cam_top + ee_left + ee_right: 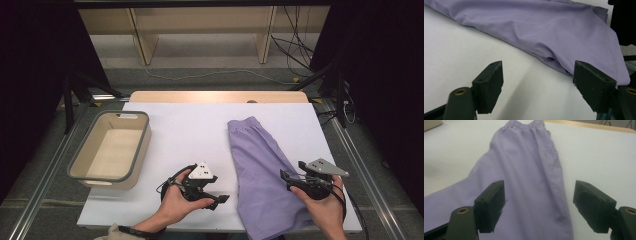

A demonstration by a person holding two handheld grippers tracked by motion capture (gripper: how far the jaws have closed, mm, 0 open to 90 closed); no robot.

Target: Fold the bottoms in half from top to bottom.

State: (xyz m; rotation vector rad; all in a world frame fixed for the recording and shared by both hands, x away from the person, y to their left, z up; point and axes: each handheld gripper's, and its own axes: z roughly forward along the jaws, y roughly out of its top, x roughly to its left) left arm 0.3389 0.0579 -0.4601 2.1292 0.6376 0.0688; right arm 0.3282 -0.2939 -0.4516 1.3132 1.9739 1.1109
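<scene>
High view: on the white surface (190, 130), from left to right, sit an empty beige bin (111, 149), the left hand-held gripper (217, 200), a pair of lilac shorts (260, 170) and the right hand-held gripper (286, 179). The shorts lie flat right of centre, their elastic waistband at the far end and their hem hanging over the near edge. The left hand-held gripper hovers just beside the garment's left edge, jaws apart and gripping nothing. The right hand-held gripper hangs over the garment's right side, jaws spread wide, also with nothing between them. The fabric looks thin, light and limp, likely to sag and bunch wherever it is lifted and to slip from a shallow pinch. The doubled seam along the left edge (554, 60), seen in the left gripper view, and the gathered waistband (524, 124) appear the firmest places to take hold, one hand-held gripper at each side to keep the cloth spread.
</scene>
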